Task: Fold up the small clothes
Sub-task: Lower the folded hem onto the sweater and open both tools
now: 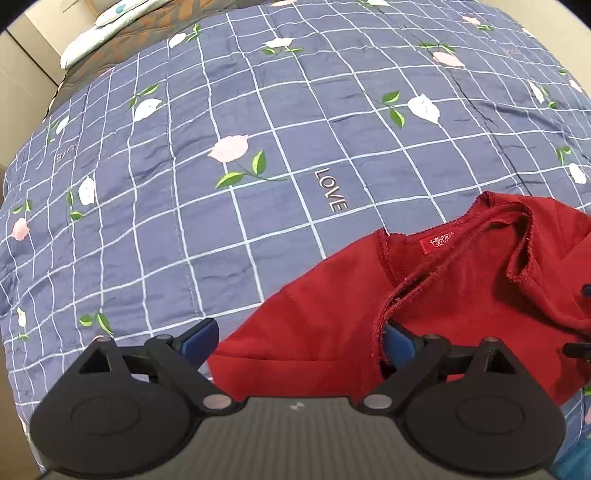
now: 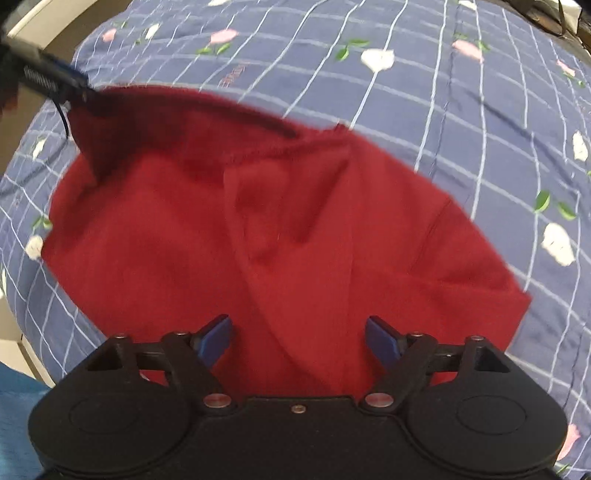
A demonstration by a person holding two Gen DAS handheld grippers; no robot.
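A small red top point(image 1: 332, 306) lies crumpled on the bed, neckline and red label point(image 1: 437, 245) facing up. My left gripper point(image 1: 299, 341) is open wide over its near shoulder. The left blue pad point(image 1: 199, 338) sits over the quilt, and the right pad point(image 1: 399, 343) is tucked under the frayed neckline edge. In the right wrist view the red top point(image 2: 258, 229) fills the middle, somewhat blurred. My right gripper point(image 2: 299, 339) hangs open above its near hem, with only loose cloth between the fingers point(image 2: 216, 341). The left gripper point(image 2: 74, 83) shows at the top's far left corner.
A blue checked quilt point(image 1: 221, 206) with flowers and the word LOVE covers the bed. A pale patterned pillow point(image 1: 96, 33) and a brown blanket lie at the far left corner. Beige furniture stands beyond the bed's left edge point(image 1: 26, 62). Something teal shows at the lower left point(image 2: 14, 413).
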